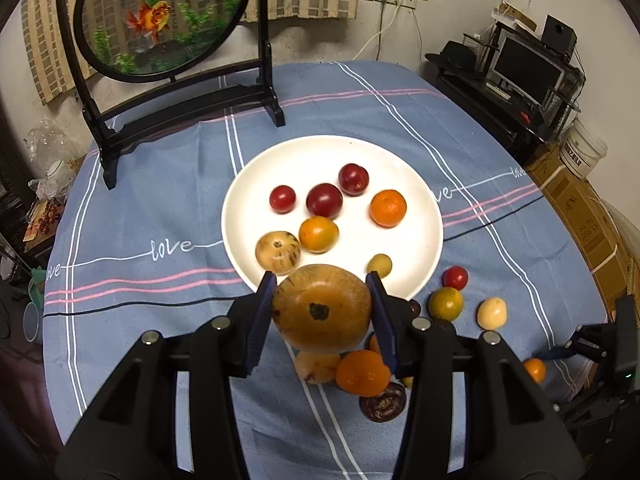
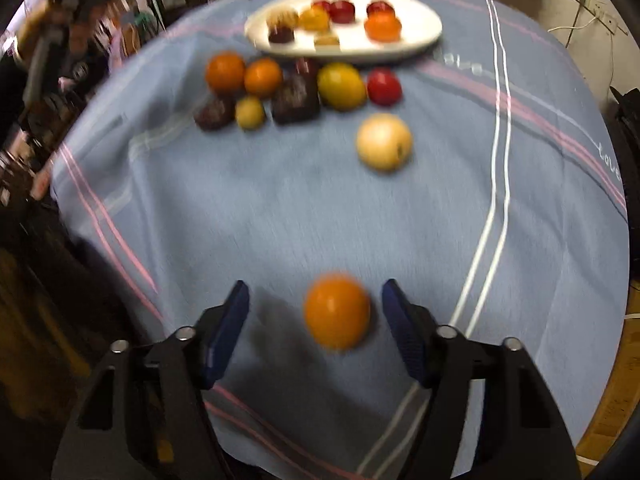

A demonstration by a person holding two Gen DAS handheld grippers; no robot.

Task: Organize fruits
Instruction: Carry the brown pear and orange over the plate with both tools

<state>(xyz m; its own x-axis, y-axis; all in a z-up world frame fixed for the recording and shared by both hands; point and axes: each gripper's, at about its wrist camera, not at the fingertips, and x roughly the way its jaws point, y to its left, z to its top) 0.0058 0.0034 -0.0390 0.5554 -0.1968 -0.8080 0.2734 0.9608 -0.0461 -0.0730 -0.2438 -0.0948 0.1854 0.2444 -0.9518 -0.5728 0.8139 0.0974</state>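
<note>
My left gripper [image 1: 322, 310] is shut on a large brown-orange fruit [image 1: 322, 308] and holds it above the near rim of the white plate [image 1: 280, 160]. The plate holds several fruits: red plums, oranges, a tan fruit and a small yellow one. More loose fruits [image 1: 362, 372] lie on the cloth below and right of the gripper. In the blurred right wrist view, my right gripper [image 2: 316, 312] is open with a small orange [image 2: 337, 311] on the cloth between its fingers, not touching. The plate [image 2: 420, 36] and a loose cluster of fruits [image 2: 296, 88] lie farther off.
A blue striped tablecloth [image 1: 160, 200] covers the round table. A framed goldfish screen on a black stand [image 1: 160, 20] stands at the back left behind the plate. A pale yellow fruit [image 2: 384, 142] lies alone mid-table. Shelves, a monitor and boxes stand beyond the right edge.
</note>
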